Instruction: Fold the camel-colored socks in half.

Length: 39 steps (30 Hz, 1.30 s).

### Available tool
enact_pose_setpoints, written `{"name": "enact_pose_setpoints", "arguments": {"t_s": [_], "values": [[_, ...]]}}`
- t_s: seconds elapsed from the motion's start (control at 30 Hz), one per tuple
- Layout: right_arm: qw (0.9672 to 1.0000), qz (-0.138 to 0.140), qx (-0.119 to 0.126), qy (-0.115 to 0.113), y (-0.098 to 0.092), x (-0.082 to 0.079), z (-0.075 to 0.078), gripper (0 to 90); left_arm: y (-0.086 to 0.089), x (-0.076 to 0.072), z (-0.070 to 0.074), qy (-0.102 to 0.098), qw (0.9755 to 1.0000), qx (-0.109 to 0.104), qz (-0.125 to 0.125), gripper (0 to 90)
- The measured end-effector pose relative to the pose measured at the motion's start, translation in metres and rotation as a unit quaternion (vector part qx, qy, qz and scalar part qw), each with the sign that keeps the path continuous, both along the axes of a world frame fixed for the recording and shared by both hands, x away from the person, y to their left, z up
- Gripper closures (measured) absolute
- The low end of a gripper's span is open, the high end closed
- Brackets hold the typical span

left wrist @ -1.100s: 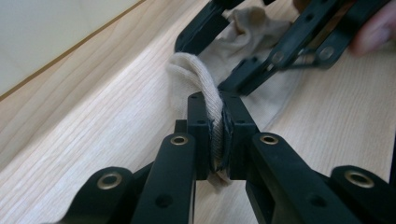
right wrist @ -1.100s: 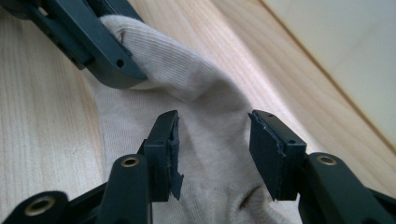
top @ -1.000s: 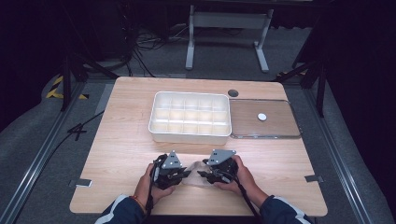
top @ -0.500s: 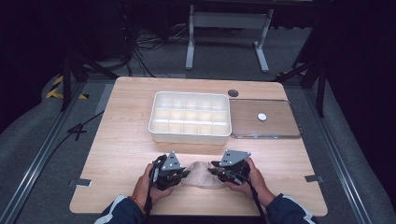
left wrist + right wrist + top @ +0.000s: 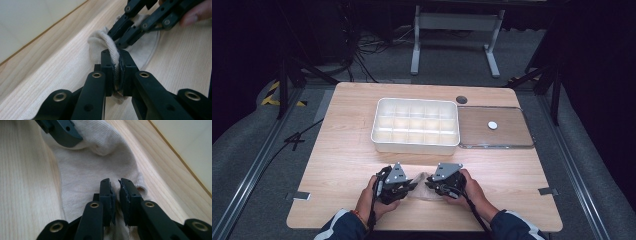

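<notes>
Sock (image 5: 421,181) — a small beige knit piece — lies on the table (image 5: 342,150) close to the near edge, between the two grippers. Left gripper (image 5: 115,72) is clamped on a bunched fold of it; the fabric rises as a ridge between the pads in the left gripper view. Right gripper (image 5: 115,192) has just been closing: its jaws stand narrow, a thin gap between them, with sock fabric in the gap; whether the pads press on it cannot be told. In the high view the left gripper (image 5: 408,186) and the right gripper (image 5: 432,183) face each other, tips near.

Beyond them lies a bare strip of table, then the white tray (image 5: 414,146) of compartments, with a lid (image 5: 512,131) flat just to its right. Bare table to both sides.
</notes>
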State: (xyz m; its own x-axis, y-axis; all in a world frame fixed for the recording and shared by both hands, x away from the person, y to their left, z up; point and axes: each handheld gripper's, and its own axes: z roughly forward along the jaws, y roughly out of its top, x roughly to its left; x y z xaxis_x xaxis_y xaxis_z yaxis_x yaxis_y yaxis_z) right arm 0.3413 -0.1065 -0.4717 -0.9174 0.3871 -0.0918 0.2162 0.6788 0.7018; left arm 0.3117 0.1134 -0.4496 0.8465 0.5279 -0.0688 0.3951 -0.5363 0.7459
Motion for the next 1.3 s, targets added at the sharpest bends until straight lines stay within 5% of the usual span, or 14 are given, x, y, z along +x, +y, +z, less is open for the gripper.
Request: {"name": "enact_pose_setpoints", "arguments": {"t_s": [0.33, 0.6, 0.73, 0.93, 1.07, 1.3], "values": [[0.9999, 0.008, 0.008, -0.007, 0.012, 0.005, -0.001, 75.9, -0.002, 0.0, -0.001, 0.001, 0.9999, -0.012, 0.005, 84.1], [0.9995, 0.006, 0.029, -0.01, -0.012, 0.002, 0.018, 67.8, 0.003, 0.0, 0.002, -0.003, 0.9998, -0.015, 0.013, 84.1], [0.9997, -0.007, 0.022, 0.002, -0.029, 0.003, 0.021, 66.3, 0.002, 0.001, 0.001, -0.001, 0.9997, -0.02, 0.017, 84.0], [0.9994, -0.011, -0.005, 0.031, -0.024, 0.01, 0.005, 67.7, 0.0, 0.002, 0.0, -0.003, 0.9998, -0.014, 0.015, 83.9], [0.9992, -0.01, 0.004, 0.038, -0.022, 0.012, 0.002, 69.2, -0.009, 0.002, -0.003, 0.006, 0.9997, -0.022, 0.013, 83.8], [0.9997, -0.012, 0.006, 0.02, -0.029, 0.01, 0.013, 56.5, -0.019, 0.002, -0.004, 0.0, 1.0, -0.007, 0.006, 83.8]]}}
